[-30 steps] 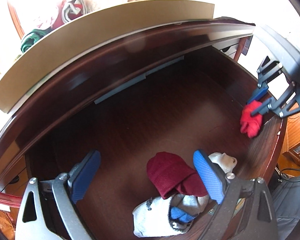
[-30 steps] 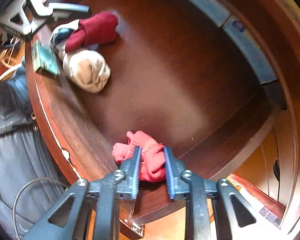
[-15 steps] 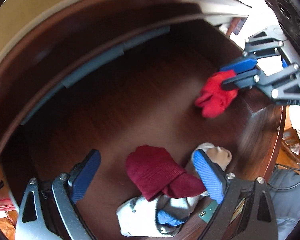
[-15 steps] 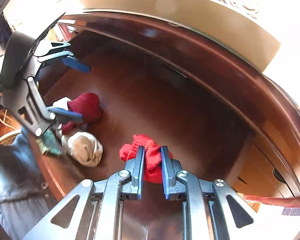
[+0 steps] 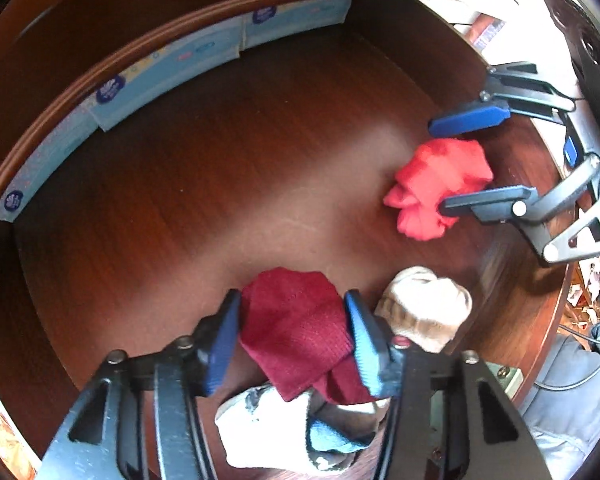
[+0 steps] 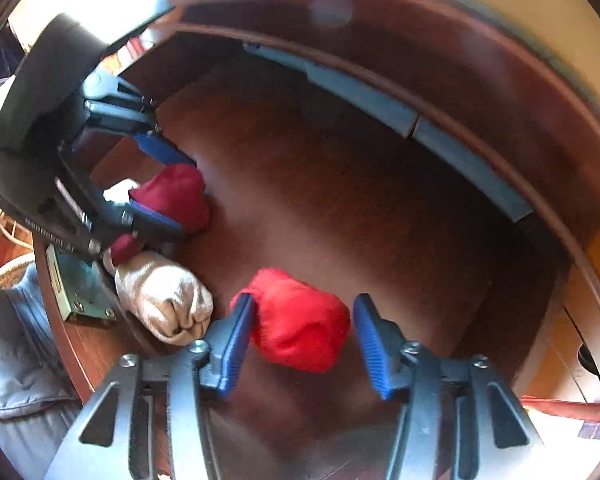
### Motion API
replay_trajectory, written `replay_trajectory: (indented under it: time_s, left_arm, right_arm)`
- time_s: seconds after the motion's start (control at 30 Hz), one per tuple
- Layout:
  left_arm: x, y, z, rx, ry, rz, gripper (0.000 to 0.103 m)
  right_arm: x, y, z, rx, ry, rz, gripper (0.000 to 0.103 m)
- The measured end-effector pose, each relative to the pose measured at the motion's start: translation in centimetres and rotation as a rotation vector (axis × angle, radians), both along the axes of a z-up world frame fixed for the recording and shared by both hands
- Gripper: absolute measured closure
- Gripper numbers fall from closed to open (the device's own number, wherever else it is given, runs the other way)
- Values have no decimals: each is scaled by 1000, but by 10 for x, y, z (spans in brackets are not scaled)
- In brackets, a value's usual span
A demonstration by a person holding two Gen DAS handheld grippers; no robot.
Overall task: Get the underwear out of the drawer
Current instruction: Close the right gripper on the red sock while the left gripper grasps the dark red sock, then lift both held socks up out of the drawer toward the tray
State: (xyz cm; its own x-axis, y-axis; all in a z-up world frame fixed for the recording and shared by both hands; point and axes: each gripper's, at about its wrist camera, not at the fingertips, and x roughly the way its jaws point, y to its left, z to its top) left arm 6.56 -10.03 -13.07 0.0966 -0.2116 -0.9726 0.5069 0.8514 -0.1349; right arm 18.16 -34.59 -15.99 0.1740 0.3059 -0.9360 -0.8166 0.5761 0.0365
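The left gripper point(image 5: 290, 326) has just closed on the maroon bundle point(image 5: 296, 328) near the drawer's front edge point(image 6: 66, 340). The right gripper point(image 6: 304, 330) has just opened, jaws loose around the red bundle point(image 6: 300, 320). The drawer floor point(image 5: 204, 184) behind lies bare.

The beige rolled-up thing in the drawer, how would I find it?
Look in the open wooden drawer, near its front edge. The beige bundle lies between the dark red bundle and the bright red bundle. It is the only pale, tan one, and no gripper is around it.
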Motion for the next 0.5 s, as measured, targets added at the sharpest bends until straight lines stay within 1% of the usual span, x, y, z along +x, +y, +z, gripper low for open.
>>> replay_trajectory:
  time_s: [0.07,0.1,0.13,0.23,0.3,0.33,0.4,0.43,0.5]
  left_arm:
    - [-2,12,-1,-2,-4,-10,56]
    - [-3,12,-1,-6,-7,-11,58]
    - [-4,12,0,-12,-14,-11,60]
    - [-13,15,2,-37,-39,-8,62]
    - [-18,14,5,-44,-60,-11,63]
    - [-20,14,8,-39,-82,-12,63]
    - [-24,16,11,-45,-113,-14,63]
    - [-24,17,13,-49,-124,-9,63]
    - [-27,21,19,-63,-152,16,63]
  right_arm:
    - [0,1,-1,-9,2,6,48]
    - [1,2,-4,-20,15,7,48]
    - [-3,5,-12,-27,34,7,48]
    - [2,14,-16,-31,53,28,48]
    - [-6,13,-20,-36,77,46,48]
    - [-13,19,-23,-37,80,52,49]
    - [-12,21,-23,-33,71,57,53]
    - [-16,21,-28,-30,61,58,55]
    - [-17,20,-27,-17,40,50,59]
